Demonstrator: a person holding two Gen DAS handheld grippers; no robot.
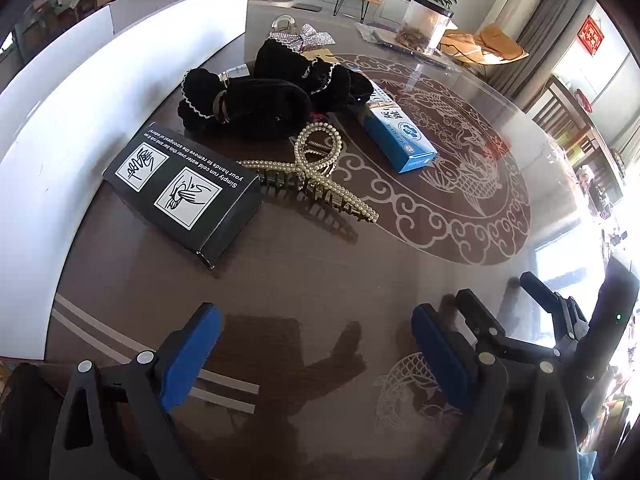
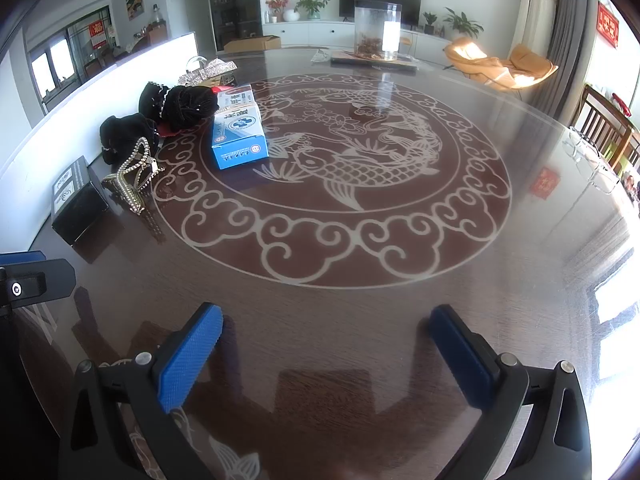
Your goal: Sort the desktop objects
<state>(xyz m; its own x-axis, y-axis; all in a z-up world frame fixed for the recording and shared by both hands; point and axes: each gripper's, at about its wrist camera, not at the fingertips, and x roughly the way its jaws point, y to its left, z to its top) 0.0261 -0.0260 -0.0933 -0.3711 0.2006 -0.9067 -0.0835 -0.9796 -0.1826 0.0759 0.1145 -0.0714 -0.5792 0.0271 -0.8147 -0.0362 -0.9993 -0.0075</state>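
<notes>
- Left gripper point(image 1: 316, 344): jaws spread wide, nothing between them. Blue pads w/ fine knurled texture on black plastic arms, hovering over bare tabletop.
- Right gripper point(image 2: 326, 346): also released, jaws apart & empty; same blue textured pads. It shows at right edge of the left wrist view, beside the left gripper.
- Table point(image 2: 360, 320): round, dark wood grain under glossy glass; pale etched koi-and-cloud-scroll medallion in the centre. Strong reflections.
- All items to sort sit clustered on the table's left side, along a white curved board point(image 1: 60, 128), well ahead of both grippers.
- Black box point(image 1: 184, 188): rectangular matte cardboard, white hand-washing pictograms + white text on top face. Nearest item to the left gripper.
- Pearl hair claw point(image 1: 316, 168): gold-tone metal teeth, looped frame lined w/ small pearl beads; lies just beside the black box, touching or nearly so.
- Black scrunchies point(image 1: 256, 100): soft fuzzy fabric, some w/ white scalloped trim, piled behind the claw & box.
- Blue-and-white carton point(image 1: 400, 136): slim rectangular, glossy card, round emblem on side; lies flat right of the scrunchies, one end against the pile, overlapping the medallion's edge.
- Silver glitter bow point(image 1: 308, 38): sparkly, behind the scrunchies, w/ a clear curved plastic piece point(image 1: 284, 22) next to it.
- Clear cylindrical jar point(image 2: 376, 30): transparent, brownish contents at bottom, far side of table, well apart from the cluster.
</notes>
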